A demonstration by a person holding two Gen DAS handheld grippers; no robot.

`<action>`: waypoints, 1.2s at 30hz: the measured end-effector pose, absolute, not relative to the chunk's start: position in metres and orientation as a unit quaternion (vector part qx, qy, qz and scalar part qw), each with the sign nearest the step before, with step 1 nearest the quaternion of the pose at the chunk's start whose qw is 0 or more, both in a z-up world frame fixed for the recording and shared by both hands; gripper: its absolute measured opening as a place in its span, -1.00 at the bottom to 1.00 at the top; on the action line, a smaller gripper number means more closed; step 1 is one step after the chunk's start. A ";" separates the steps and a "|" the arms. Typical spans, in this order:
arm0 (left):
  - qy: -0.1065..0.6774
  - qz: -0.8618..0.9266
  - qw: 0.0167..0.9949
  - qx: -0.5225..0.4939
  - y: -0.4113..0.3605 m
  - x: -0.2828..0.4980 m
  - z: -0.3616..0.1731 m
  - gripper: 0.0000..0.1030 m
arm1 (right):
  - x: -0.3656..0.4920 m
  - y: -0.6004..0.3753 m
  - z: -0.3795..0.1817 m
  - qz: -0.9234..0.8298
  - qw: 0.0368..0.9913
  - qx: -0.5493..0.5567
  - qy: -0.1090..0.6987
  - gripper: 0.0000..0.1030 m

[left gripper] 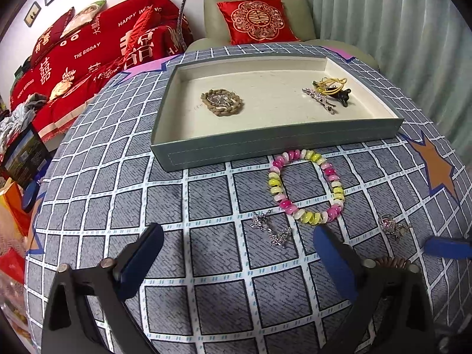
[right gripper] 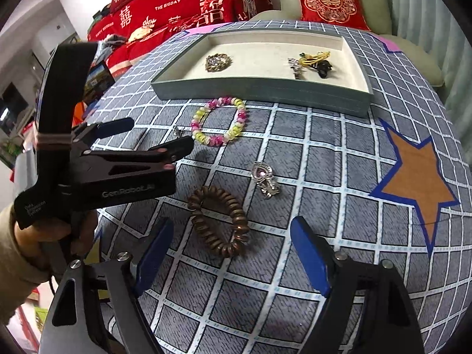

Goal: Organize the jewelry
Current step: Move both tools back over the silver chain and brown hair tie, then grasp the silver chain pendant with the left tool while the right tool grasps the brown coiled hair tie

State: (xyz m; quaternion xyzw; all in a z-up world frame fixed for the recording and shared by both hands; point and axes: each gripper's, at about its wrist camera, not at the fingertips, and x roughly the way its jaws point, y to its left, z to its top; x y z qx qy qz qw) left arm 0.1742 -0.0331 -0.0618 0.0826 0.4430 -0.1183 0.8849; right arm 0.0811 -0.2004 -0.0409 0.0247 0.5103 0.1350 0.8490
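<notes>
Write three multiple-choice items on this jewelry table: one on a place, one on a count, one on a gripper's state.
1. Where does the pink and yellow beaded bracelet lie?
A. inside the tray
B. on the checked cloth against the tray's near wall
C. on the armchair

2. How many jewelry pieces lie on the cloth outside the grey tray?
A. two
B. four
C. six

3. How is the right gripper?
A. open, empty, above the brown coil bracelet
B. shut on the bracelet
C. inside the tray

Answers:
1 B, its beads touch the tray's front.
2 B: beaded bracelet, coil bracelet, silver hair clip, heart pendant.
3 A, both fingers stand wide apart.
</notes>
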 end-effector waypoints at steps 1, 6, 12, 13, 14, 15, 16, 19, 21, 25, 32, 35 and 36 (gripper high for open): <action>0.448 -0.119 0.882 0.082 -0.034 0.176 -0.064 0.84 | 0.081 -0.198 -0.042 0.135 0.849 0.022 0.511 0.57; 0.448 -0.123 0.882 0.075 -0.033 0.177 -0.065 0.84 | 0.083 -0.191 -0.045 0.132 0.849 0.015 0.511 0.52; 0.446 -0.134 0.882 0.077 -0.037 0.177 -0.064 0.60 | 0.083 -0.183 -0.047 0.129 0.851 0.001 0.509 0.31; 0.445 -0.138 0.882 0.075 -0.038 0.177 -0.063 0.51 | 0.082 -0.181 -0.047 0.129 0.851 -0.002 0.509 0.23; 0.446 -0.143 0.880 0.073 -0.039 0.176 -0.063 0.41 | 0.082 -0.179 -0.047 0.128 0.851 -0.006 0.509 0.19; 0.446 -0.144 0.880 0.074 -0.040 0.176 -0.062 0.39 | 0.082 -0.178 -0.047 0.128 0.852 -0.010 0.508 0.11; 0.445 -0.144 0.880 0.077 -0.041 0.176 -0.062 0.38 | 0.082 -0.177 -0.047 0.127 0.852 -0.013 0.508 0.01; 0.445 -0.156 0.879 0.073 -0.042 0.173 -0.061 0.01 | 0.081 -0.175 -0.047 0.124 0.853 -0.023 0.507 -0.22; 0.442 -0.160 0.879 0.078 -0.043 0.171 -0.060 -0.29 | 0.080 -0.176 -0.047 0.123 0.854 -0.022 0.506 -0.36; 0.441 -0.163 0.879 0.074 -0.040 0.166 -0.060 -0.29 | 0.077 -0.180 -0.046 0.121 0.855 -0.012 0.504 -0.78; 0.438 -0.164 0.882 0.051 -0.024 0.154 -0.054 -0.29 | 0.073 -0.194 -0.039 0.128 0.853 0.032 0.505 -0.78; 0.435 -0.164 0.885 0.033 -0.016 0.148 -0.048 -0.29 | 0.070 -0.201 -0.034 0.134 0.852 0.051 0.503 -0.78; 0.434 -0.163 0.886 0.030 -0.014 0.147 -0.046 -0.29 | 0.068 -0.203 -0.032 0.135 0.853 0.056 0.502 -0.78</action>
